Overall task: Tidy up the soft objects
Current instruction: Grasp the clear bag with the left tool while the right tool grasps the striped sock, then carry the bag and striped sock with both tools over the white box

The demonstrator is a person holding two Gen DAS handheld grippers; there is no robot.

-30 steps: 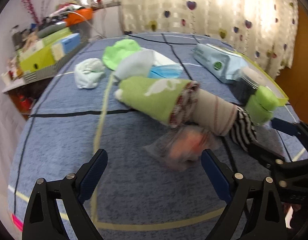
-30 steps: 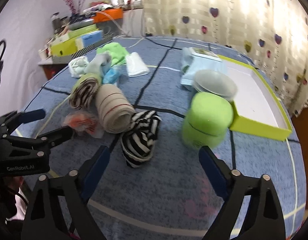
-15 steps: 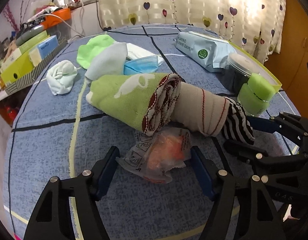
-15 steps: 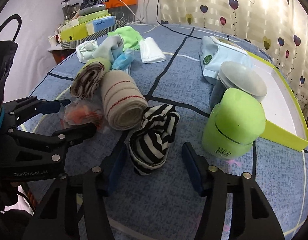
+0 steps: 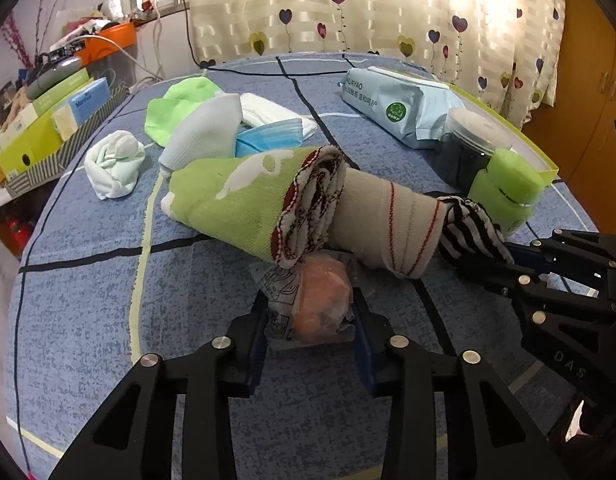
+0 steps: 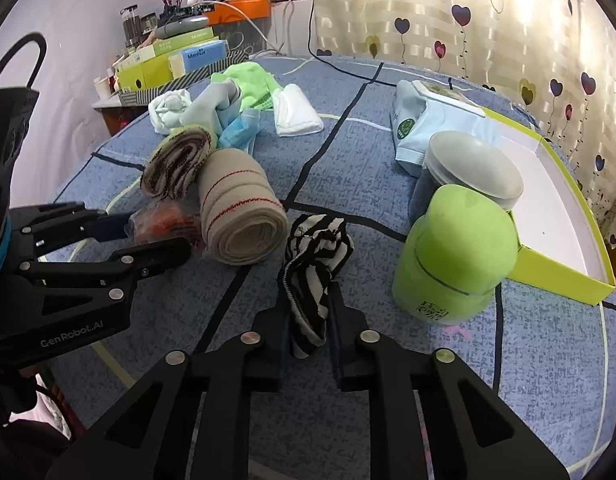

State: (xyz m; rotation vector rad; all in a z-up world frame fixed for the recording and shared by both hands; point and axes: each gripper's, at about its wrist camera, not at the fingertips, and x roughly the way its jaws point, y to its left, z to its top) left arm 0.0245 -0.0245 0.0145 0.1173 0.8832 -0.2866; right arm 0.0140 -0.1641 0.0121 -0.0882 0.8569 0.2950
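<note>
A black-and-white striped sock [image 6: 315,256] lies on the blue bedspread, and my right gripper [image 6: 309,312] is shut on its near end. An orange thing in a clear plastic packet [image 5: 319,304] sits between the pads of my left gripper [image 5: 309,308], whose jaws are closing and press on the packet's sides. Just behind lie a beige roll with red stripes [image 5: 387,220] and a green rolled cloth [image 5: 236,200]. In the left wrist view the right gripper [image 5: 479,258] holds the sock [image 5: 467,224] at the right. The left gripper [image 6: 156,236] shows at the left of the right wrist view.
A green jar [image 6: 455,256] and a grey-lidded jar [image 6: 471,168] stand right of the sock, in front of a yellow-green box [image 6: 555,272]. Further back lie a wipes pack [image 5: 391,108], blue masks [image 5: 268,140], pale socks [image 5: 114,164] and a cluttered side shelf [image 5: 48,120].
Both pairs of jaws have closed in from wide open. The left gripper moved forward around the orange packet and now squeezes it. The right gripper's jaws closed on the striped sock.
</note>
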